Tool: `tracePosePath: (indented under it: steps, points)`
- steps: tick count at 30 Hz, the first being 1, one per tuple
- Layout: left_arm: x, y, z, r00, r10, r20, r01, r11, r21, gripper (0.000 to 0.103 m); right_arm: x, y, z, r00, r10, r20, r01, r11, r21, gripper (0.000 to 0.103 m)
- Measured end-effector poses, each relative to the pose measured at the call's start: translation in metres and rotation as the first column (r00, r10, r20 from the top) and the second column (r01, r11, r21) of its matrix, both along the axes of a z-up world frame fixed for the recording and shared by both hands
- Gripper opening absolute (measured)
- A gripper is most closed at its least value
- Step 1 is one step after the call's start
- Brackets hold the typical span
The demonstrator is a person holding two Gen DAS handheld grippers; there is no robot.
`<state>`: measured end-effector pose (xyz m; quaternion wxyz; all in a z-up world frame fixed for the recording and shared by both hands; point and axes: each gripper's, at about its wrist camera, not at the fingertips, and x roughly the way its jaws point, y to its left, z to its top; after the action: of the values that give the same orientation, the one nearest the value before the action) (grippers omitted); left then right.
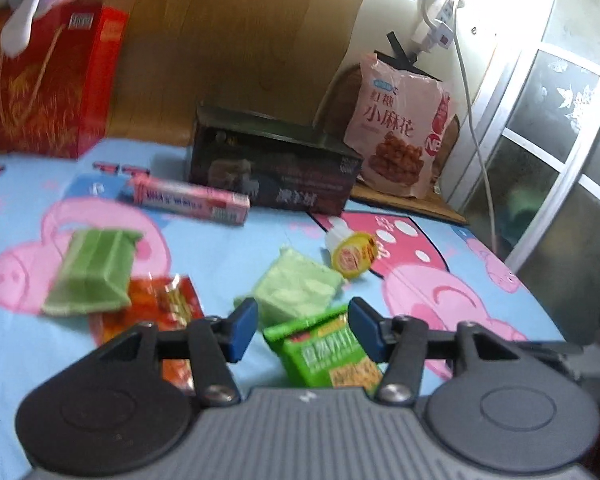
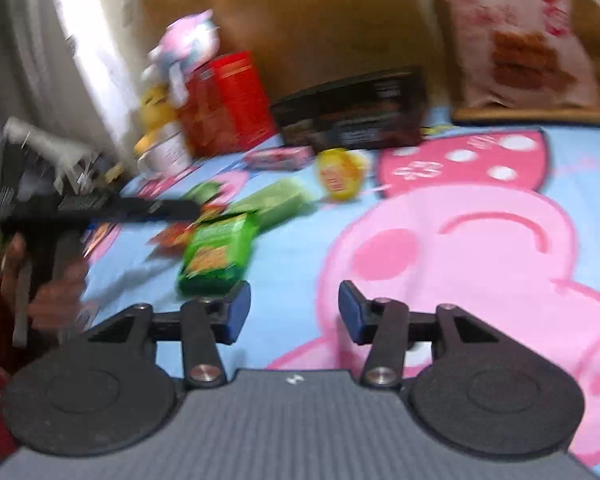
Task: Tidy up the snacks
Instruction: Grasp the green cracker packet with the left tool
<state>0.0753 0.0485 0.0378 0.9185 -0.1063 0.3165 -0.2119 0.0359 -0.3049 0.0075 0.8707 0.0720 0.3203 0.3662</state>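
Snacks lie scattered on a Peppa Pig bedsheet (image 1: 228,256). My left gripper (image 1: 302,330) is open, its jaws on either side of the top of a bright green snack packet (image 1: 324,350), not closed on it. Beyond it lie a pale green packet (image 1: 296,288), a green wrapped pack (image 1: 92,272), a red packet (image 1: 160,308), a yellow jelly cup (image 1: 352,256) and a pink box (image 1: 188,200). My right gripper (image 2: 294,312) is open and empty over the sheet, right of the same green packet (image 2: 218,256). The left gripper's body (image 2: 100,208) shows at the left.
A dark box (image 1: 272,168) and a red gift box (image 1: 44,80) stand against the wooden headboard (image 1: 228,40). A pink bag of twists (image 1: 400,128) leans on a low stand at the back right. Plush toys (image 2: 172,92) sit by the red box. A window (image 1: 560,140) is at right.
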Motion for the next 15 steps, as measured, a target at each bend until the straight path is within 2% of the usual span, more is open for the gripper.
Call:
tracePosePath:
  steps: [3,5,8,12,13,14,15]
  points:
    - [0.000,0.003,0.008,1.000,0.004,0.013,-0.004,1.000,-0.004,0.051,-0.004,0.028,-0.002,0.994,0.099,0.055,-0.096,0.994,-0.057,0.053]
    - [0.000,0.003,0.007,1.000,-0.003,0.004,0.003,1.000,0.011,0.056,-0.004,0.045,-0.006,0.985,0.148,0.083,-0.140,0.986,-0.095,0.054]
    - [0.003,-0.002,-0.001,0.999,-0.012,-0.040,0.014,0.999,0.038,0.056,-0.002,0.065,-0.009,0.971,0.200,0.130,-0.178,0.971,-0.160,0.064]
    - [0.000,-0.007,-0.012,0.995,-0.035,-0.095,0.037,0.999,0.022,0.056,0.006,0.079,-0.008,0.960,0.227,0.166,-0.188,0.957,-0.221,0.065]
    - [-0.001,-0.008,-0.015,0.993,-0.041,-0.112,0.042,0.999,0.010,0.053,0.009,0.081,-0.009,0.960,0.227,0.161,-0.188,0.955,-0.229,0.065]
    - [-0.002,-0.010,-0.021,0.988,-0.056,-0.142,0.055,0.998,-0.012,0.044,0.012,0.081,-0.011,0.961,0.228,0.158,-0.190,0.955,-0.227,0.065]
    - [-0.004,-0.013,-0.026,0.986,-0.053,-0.161,0.050,0.999,-0.020,0.044,0.013,0.082,-0.010,0.960,0.233,0.153,-0.198,0.956,-0.217,0.058]
